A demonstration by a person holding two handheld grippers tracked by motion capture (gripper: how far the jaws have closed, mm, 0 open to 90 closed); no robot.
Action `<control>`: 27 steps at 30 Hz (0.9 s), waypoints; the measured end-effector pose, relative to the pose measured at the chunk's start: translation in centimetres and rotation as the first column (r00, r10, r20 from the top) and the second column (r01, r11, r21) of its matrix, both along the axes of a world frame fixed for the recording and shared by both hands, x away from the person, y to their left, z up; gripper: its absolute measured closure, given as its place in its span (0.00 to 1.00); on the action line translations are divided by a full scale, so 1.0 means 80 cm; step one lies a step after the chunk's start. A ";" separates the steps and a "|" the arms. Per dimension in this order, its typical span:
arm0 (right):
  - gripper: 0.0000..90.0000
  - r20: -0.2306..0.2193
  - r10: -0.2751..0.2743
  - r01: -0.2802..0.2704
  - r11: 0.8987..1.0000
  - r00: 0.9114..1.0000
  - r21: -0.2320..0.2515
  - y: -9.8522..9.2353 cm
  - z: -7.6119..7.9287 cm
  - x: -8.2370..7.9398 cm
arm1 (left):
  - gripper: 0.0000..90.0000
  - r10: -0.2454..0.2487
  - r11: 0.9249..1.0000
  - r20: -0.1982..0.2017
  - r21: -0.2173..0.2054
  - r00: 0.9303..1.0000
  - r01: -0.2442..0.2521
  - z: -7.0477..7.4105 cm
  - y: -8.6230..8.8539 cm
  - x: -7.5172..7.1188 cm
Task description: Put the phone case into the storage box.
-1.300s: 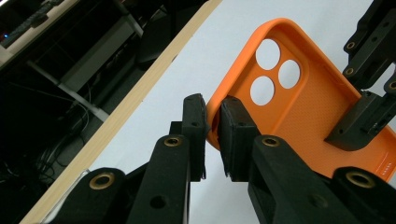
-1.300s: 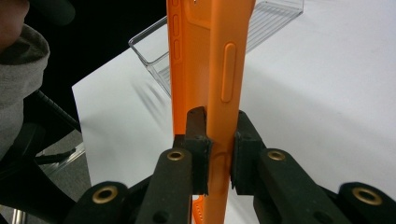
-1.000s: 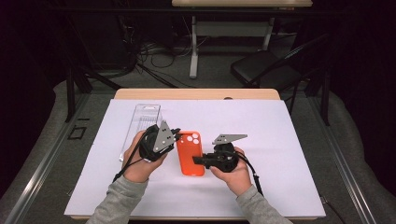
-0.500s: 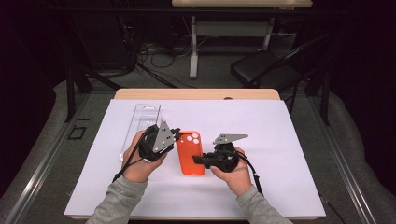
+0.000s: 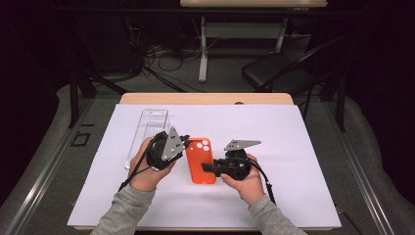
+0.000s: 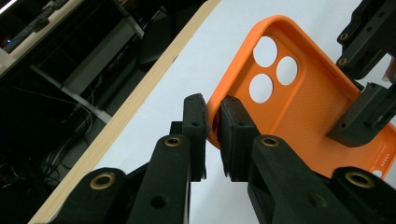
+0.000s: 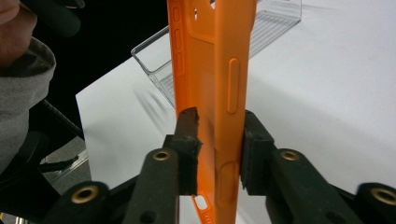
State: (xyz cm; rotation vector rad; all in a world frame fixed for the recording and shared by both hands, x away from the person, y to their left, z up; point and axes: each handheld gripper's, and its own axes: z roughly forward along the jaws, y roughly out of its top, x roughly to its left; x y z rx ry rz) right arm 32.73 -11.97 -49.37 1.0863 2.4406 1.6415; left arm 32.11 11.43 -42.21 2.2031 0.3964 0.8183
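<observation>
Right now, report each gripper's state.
Left gripper: shut on the orange phone case, pinching its rim.
Right gripper: jaws just been opening, case between them; grip cannot be told.

On the table lies one white rectangular sheet (image 5: 293,147), and on it sit one orange soft-plastic phone case (image 5: 200,161) with three round camera holes and one clear rectangular plastic packaging tray (image 5: 149,127). Two black two-jaw grippers work there, a left gripper (image 5: 185,142) and a right gripper (image 5: 208,167), each topped by one grey three-cornered plate.
</observation>
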 end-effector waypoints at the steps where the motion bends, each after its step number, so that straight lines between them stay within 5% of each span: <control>1: 0.78 0.001 -0.001 0.001 1.000 1.000 0.002 0.000 0.000 0.000 | 0.91 0.001 1.000 0.002 0.003 1.000 -0.001 0.000 0.000 0.000; 15: 0.60 0.032 -0.029 0.028 1.000 0.999 0.010 -0.007 0.007 0.001 | 0.91 0.018 1.000 0.002 0.010 1.000 -0.018 -0.003 0.005 0.005; 27: 0.57 0.054 -0.050 0.050 0.999 0.997 -0.002 -0.015 0.010 0.006 | 0.91 0.044 0.999 0.011 0.011 0.999 -0.044 -0.004 0.012 0.009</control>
